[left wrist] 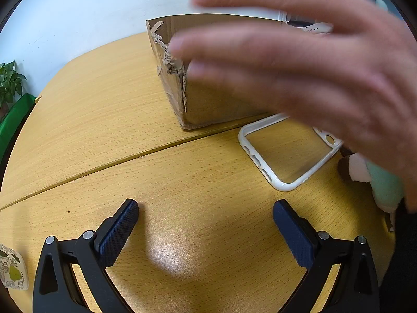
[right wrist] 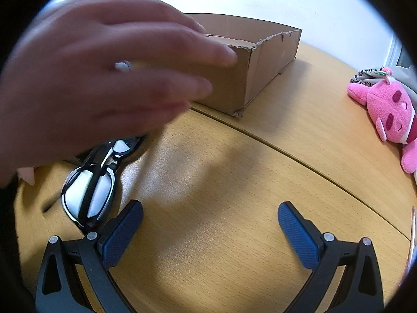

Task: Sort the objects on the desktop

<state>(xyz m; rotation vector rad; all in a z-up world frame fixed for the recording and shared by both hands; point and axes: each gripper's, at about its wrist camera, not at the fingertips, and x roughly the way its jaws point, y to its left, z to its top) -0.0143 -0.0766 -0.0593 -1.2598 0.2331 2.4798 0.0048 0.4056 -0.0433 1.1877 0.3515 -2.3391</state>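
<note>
Left wrist view
- Left gripper (left wrist: 206, 210): jaws spread wide, nothing between them, just bare wooden desk (left wrist: 104, 120) underneath.
- Bare hand (left wrist: 307, 73): blurry, fingers spread, hanging in front of the camera and covering a good chunk of the box.
- Cardboard box (left wrist: 208, 104): sits past the desk seam, top open, near corner pretty torn up.
- Phone case (left wrist: 284, 182): clear with a white rim, lying flat just in front of the box, its right end hidden by the hand.
- Pale green soft thing (left wrist: 385, 185): at the right edge, mostly hidden, can't tell what it is.
- Plant (left wrist: 9, 83): far left, off the desk.

Right wrist view
- Right gripper (right wrist: 210, 211): also wide open and holding nothing.
- Hand (right wrist: 91, 78): fills the upper left, blurred, over the box's left end.
- Glasses (right wrist: 88, 190): black frames, folded, lying on the desk just beside the left finger (right wrist: 122, 234).
- Box (right wrist: 260, 70): open-topped, ragged upper edge, beyond the seam.
- Pink plush (right wrist: 391, 112): on the desk at the far right, well apart from the box.
</note>
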